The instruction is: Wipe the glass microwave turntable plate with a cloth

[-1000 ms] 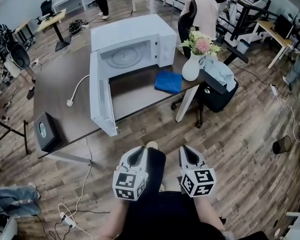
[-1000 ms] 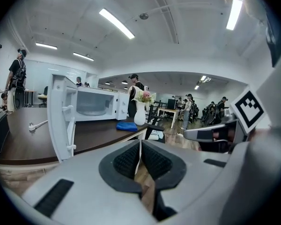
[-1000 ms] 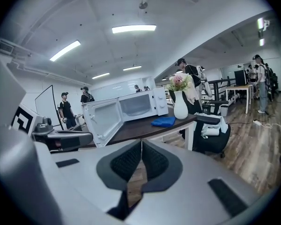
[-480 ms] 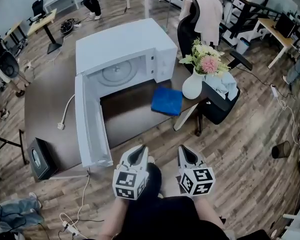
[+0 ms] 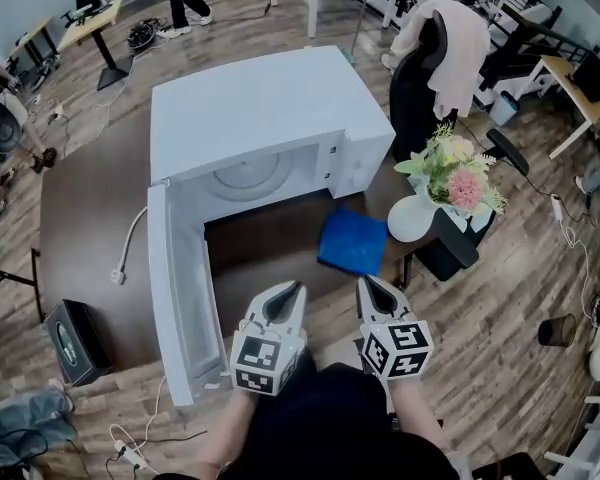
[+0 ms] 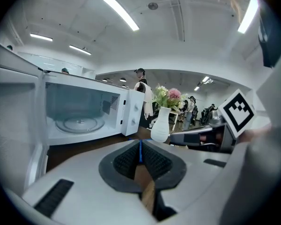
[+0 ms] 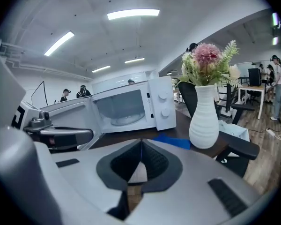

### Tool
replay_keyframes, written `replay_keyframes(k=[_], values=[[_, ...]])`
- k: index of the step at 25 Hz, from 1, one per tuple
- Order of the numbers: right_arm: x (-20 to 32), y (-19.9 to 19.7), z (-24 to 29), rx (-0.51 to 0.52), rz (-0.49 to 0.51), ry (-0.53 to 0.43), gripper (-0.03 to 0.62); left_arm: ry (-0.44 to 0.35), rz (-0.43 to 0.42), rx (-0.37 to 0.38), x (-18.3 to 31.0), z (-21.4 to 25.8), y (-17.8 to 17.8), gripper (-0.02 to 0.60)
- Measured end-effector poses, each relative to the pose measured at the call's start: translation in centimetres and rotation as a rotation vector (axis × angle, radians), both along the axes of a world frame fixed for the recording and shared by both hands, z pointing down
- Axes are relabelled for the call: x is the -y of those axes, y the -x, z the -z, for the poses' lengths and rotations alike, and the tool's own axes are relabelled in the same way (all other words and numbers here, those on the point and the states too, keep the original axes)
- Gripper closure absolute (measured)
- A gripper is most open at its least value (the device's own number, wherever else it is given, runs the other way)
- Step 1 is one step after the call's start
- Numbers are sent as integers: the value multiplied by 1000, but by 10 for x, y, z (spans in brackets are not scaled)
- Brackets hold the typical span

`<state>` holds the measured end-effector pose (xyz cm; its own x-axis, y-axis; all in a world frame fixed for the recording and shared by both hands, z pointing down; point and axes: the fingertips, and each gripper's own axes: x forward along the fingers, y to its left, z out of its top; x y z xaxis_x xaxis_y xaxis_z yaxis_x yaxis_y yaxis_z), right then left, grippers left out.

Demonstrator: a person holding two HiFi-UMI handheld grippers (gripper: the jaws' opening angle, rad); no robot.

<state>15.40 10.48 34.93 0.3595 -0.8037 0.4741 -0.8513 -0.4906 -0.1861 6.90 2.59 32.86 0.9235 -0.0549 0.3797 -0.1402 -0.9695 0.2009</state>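
The white microwave point(image 5: 265, 103) stands on the dark tabletop point(image 5: 90, 218) with its door point(image 5: 180, 298) swung wide to the left. The glass turntable plate point(image 5: 246, 176) lies inside the cavity, seemingly flat on its floor, though the head view is dim there. The left gripper point(image 6: 140, 146) hangs near the tabletop's front edge, jaws pressed together with nothing between them. The blue cloth point(image 5: 353, 243) lies on the tabletop just right of the opening. The right gripper point(image 7: 141, 144) is likewise closed and empty. A white vase point(image 5: 412, 218) of flowers stands farthest right.
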Motion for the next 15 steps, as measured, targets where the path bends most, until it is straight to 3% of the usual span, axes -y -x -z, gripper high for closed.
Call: replay_keyframes(k=[9,15], values=[[28,-37,-13,13,59,34,599,13,79,28,32,-10,-18,568],[46,-64,-36,26,146,112,597,39,169,69,39,-22,-32,568]])
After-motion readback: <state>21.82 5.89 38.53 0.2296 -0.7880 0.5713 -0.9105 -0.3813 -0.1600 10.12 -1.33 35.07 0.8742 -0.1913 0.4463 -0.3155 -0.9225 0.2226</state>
